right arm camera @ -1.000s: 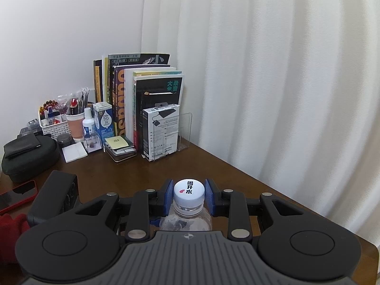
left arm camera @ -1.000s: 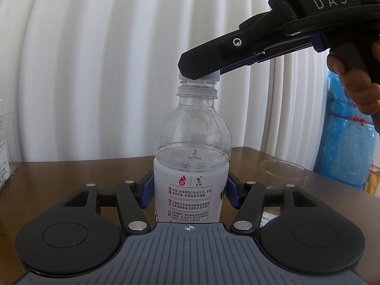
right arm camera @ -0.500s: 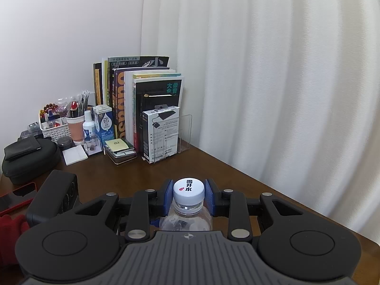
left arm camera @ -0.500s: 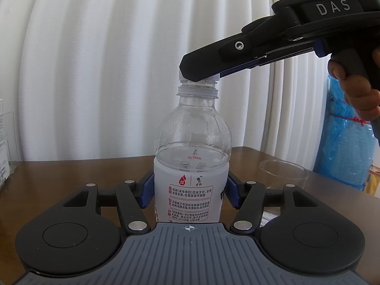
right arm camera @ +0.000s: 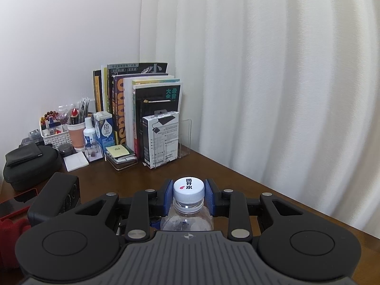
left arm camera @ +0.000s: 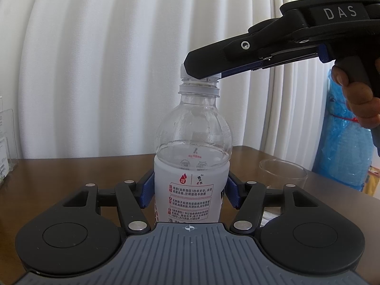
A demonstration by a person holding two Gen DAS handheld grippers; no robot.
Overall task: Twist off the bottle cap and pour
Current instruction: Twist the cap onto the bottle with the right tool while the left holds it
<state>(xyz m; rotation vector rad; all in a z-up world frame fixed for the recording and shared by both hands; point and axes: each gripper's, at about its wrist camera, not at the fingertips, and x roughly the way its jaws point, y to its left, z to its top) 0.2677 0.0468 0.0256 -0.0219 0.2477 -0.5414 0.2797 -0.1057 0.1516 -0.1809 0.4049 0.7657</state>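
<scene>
Two grippers hold one upright bottle (left arm camera: 191,166) on the table (left arm camera: 71,171). Your left gripper (left arm camera: 190,187) clamps its labelled body. Your right gripper (right arm camera: 188,193) grips the white cap (right arm camera: 188,187) from the side, directly above, along the bottle's vertical axis. A clear glass (left arm camera: 282,172) waits right.

Probably a home desk, books (right arm camera: 133,99), stationery basket (right arm camera: 53,133), curtain (right arm camera: 273,83)
</scene>
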